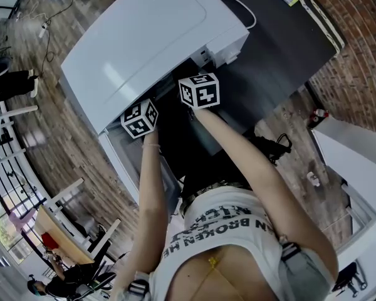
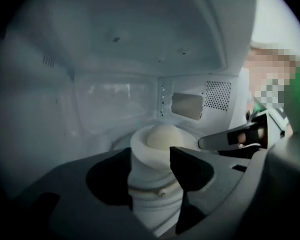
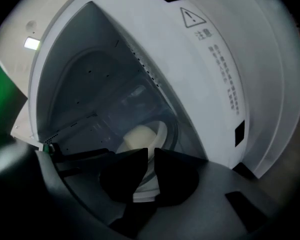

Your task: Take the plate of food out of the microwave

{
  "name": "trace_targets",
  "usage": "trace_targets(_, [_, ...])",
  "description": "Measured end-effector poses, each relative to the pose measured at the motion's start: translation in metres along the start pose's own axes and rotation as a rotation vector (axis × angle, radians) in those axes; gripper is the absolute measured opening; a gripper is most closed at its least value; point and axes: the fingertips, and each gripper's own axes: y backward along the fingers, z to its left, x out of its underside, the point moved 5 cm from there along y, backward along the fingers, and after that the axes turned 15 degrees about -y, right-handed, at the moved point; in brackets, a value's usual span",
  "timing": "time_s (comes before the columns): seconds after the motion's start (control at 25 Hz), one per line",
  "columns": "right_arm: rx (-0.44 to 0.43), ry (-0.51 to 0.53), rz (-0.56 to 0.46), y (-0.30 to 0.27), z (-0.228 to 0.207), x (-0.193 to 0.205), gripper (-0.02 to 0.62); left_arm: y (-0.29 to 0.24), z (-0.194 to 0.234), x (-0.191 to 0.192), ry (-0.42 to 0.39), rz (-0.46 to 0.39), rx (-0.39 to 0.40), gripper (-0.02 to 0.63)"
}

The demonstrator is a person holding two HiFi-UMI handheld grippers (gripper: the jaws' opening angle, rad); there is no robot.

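Note:
A white plate (image 2: 138, 143) carrying a pale round bun (image 2: 162, 136) sits inside the open white microwave (image 1: 144, 36). My left gripper (image 2: 152, 169) reaches into the cavity with its dark jaws closed against the plate's near edge from both sides. In the right gripper view the plate (image 3: 163, 132) and the bun (image 3: 137, 136) lie just beyond my right gripper (image 3: 151, 159), whose jaws are pinched on a thin strip of the rim. A right gripper finger (image 2: 225, 140) shows at the plate's right side. From the head view only the marker cubes (image 1: 140, 118) (image 1: 199, 91) show at the microwave's mouth.
The microwave stands on a dark counter (image 1: 282, 49). Its side wall with a vent grille (image 2: 217, 95) and the cavity's back wall (image 2: 115, 104) close in around the plate. A warning label (image 3: 220, 69) marks the front frame. Wooden floor (image 1: 69, 143) lies below.

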Motion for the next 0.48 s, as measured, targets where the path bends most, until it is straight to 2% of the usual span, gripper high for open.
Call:
trace_targets(0.12, [-0.01, 0.126, -0.003, 0.003, 0.007, 0.001, 0.038, -0.002, -0.002, -0.005, -0.071, 0.01, -0.005, 0.233])
trace_targets(0.2, [-0.015, 0.189, -0.011, 0.005, 0.011, 0.001, 0.038, -0.009, -0.003, -0.003, -0.034, 0.034, 0.022, 0.233])
trace_targets(0.32, [-0.03, 0.167, -0.014, 0.006, 0.012, 0.001, 0.043, -0.012, -0.002, 0.001, 0.02, 0.047, 0.027, 0.233])
trace_targets(0.48, [-0.004, 0.079, 0.01, 0.003, 0.003, 0.002, 0.052, -0.013, -0.009, 0.004, 0.009, 0.059, 0.083, 0.233])
